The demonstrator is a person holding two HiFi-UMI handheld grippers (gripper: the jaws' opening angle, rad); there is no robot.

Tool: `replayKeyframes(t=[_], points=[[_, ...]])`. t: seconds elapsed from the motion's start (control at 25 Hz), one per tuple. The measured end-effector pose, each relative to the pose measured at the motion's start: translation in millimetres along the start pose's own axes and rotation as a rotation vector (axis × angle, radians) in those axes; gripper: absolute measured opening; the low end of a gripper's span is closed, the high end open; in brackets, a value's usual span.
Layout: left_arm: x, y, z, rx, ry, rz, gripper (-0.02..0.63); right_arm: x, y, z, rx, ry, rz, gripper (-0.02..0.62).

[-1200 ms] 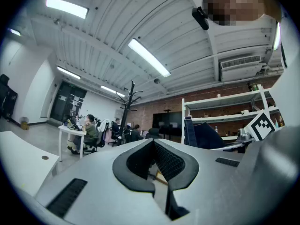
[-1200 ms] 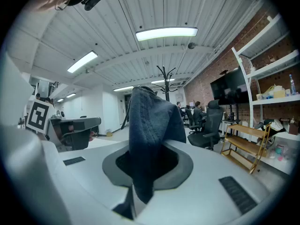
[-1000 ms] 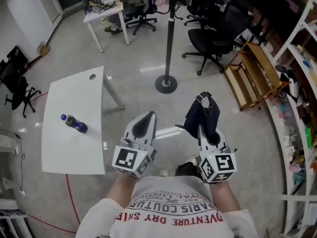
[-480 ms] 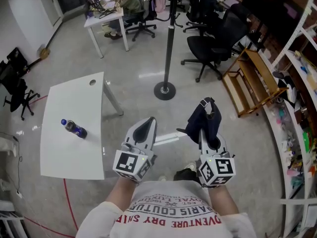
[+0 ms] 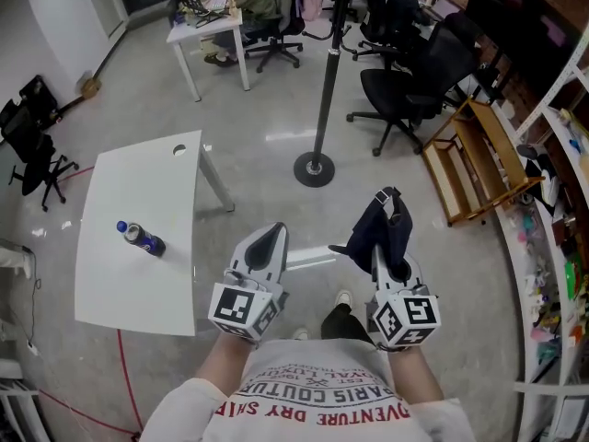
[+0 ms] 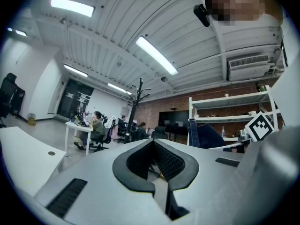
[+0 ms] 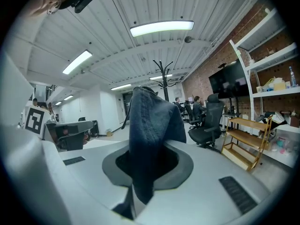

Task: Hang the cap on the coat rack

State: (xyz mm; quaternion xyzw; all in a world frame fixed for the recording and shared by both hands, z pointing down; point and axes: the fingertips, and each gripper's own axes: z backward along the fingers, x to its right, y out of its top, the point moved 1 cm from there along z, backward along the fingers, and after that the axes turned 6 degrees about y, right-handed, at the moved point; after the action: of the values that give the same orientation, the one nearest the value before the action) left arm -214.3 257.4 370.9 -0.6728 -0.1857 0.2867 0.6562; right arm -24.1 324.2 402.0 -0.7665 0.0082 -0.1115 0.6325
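1. Head view: I hold my left gripper (image 5: 270, 239) and my right gripper (image 5: 385, 251) side by side in front of my chest. The dark blue cap (image 5: 381, 226) stands up out of the right jaws, pinched by its cloth. The coat rack (image 5: 328, 81) is well ahead of both jaws, across open floor, slightly nearer the left pair's line. A white table (image 5: 110, 274) with a bottle (image 5: 141, 238) lies off to the left of the left jaws.

2. Left gripper view: my left jaws are pressed together at the tips, with nothing between them. The coat rack's forked top (image 6: 139, 89) shows far ahead, a little left of the jaws. The cap shows off to their right.

3. Right gripper view: my right jaws are clenched on the cap, its cloth rising from between the pads and draping over them. The rack's hooks (image 7: 163, 69) stand far beyond, just right of the cap's top edge.

4. Step in hand, as I judge it: carrying the cap toward the rack; hanging is not yet begun.

5. The next move calls for closing the gap, lifting the right jaws to hook height and bringing the cap's opening or strap over a prong before letting go. The empty left jaws could help spread the cloth.
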Motion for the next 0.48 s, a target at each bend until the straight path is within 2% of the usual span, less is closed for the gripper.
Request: replayKeyframes(t=[0.24, 0.48], points=[[-7, -7, -47, -0.012, 0.038, -0.002, 0.006, 36, 7, -43, -0.019, 0.036, 0.0, 0.043], [-15, -2, -131, -0.006, 0.091, -0.009, 0.006, 93, 29, -108, -0.031, 0.092, -0.016, 0.043]])
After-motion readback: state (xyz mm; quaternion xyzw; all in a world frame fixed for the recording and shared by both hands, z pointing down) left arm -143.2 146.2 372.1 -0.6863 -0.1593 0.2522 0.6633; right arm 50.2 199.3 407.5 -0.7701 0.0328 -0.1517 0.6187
